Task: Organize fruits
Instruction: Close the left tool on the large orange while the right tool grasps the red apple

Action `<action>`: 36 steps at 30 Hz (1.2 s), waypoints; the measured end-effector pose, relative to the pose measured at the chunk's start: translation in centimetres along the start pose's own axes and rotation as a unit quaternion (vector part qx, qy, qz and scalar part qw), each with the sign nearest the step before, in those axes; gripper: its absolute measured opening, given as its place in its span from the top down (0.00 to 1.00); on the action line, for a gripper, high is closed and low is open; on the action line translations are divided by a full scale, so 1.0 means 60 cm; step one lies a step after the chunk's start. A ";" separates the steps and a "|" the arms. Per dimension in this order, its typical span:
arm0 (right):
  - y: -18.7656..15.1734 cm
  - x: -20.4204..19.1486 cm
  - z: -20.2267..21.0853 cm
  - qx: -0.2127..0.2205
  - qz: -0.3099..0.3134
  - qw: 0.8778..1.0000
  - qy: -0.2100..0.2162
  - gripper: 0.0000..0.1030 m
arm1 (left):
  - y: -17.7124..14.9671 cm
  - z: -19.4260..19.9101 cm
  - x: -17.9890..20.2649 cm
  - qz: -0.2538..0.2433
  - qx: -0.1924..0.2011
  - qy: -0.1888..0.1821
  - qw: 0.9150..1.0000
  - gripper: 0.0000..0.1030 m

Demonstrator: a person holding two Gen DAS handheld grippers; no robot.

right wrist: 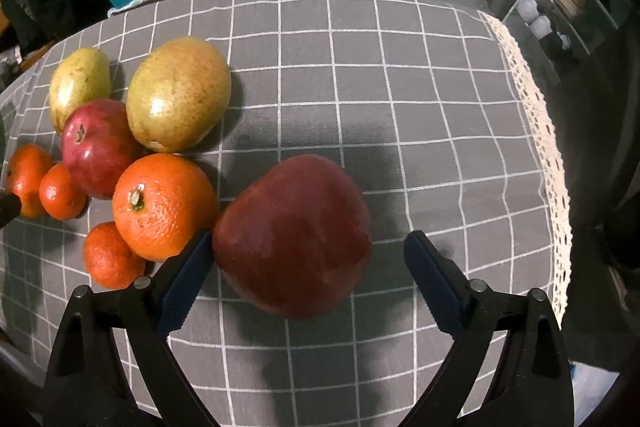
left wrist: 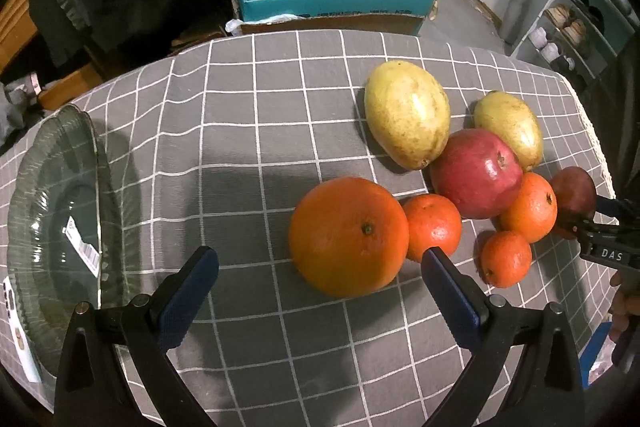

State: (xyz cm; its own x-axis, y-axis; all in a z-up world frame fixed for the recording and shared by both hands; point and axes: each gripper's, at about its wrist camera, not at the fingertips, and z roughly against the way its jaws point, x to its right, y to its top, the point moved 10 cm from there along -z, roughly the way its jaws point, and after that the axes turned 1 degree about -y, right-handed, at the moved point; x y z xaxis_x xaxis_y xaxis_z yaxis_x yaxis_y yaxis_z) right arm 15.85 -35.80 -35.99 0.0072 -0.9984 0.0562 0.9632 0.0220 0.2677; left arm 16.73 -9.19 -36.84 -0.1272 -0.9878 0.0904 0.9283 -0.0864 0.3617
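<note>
Fruit lies in a cluster on the grey checked tablecloth (left wrist: 256,131). A large orange (left wrist: 348,235) sits just ahead of my open, empty left gripper (left wrist: 320,263), between its fingers' line. Beside it are several small oranges (left wrist: 432,227), a red pomegranate (left wrist: 477,174) and two yellow mangoes (left wrist: 407,113). A clear glass bowl (left wrist: 56,219) stands at the left. My right gripper (right wrist: 308,247) is open around a dark red apple (right wrist: 294,235); the left finger (right wrist: 188,275) touches it, the right finger stands apart. The right gripper also shows at the left wrist view's right edge (left wrist: 588,223).
A teal cardboard box (left wrist: 332,3) with plastic bags stands beyond the table's far edge. A lace trim (right wrist: 540,131) marks the table's right edge. Shelves with shoes (left wrist: 568,27) are at the far right.
</note>
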 end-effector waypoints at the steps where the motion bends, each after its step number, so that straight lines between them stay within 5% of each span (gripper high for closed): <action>1: 0.000 -0.001 -0.003 -0.001 0.001 1.000 0.002 0.15 | 0.000 -0.003 0.001 0.000 -0.002 -0.003 1.000 0.01; 6: 0.006 -0.008 -0.005 0.005 0.000 1.000 0.015 0.25 | -0.001 -0.017 0.005 0.003 -0.009 -0.013 1.000 0.05; 13: 0.010 -0.013 -0.005 0.013 0.004 1.000 0.012 0.26 | -0.006 -0.035 0.009 0.023 -0.022 -0.046 0.998 0.16; 18: 0.007 -0.011 -0.003 0.019 0.002 1.000 0.009 0.26 | -0.002 -0.032 0.018 0.036 -0.019 -0.079 0.996 0.34; 36: 0.019 -0.018 0.052 0.066 0.001 0.998 -0.005 0.26 | -0.015 -0.004 0.017 0.018 -0.002 -0.046 0.999 0.36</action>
State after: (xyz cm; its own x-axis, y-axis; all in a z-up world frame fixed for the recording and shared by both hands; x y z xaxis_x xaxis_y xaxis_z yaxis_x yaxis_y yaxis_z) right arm 16.10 -34.52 -32.74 0.0058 -0.9977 0.0673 0.9198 0.0317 0.3912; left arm 15.86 -10.12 -37.29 -0.1256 -0.9743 0.1871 0.9341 -0.0526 0.3532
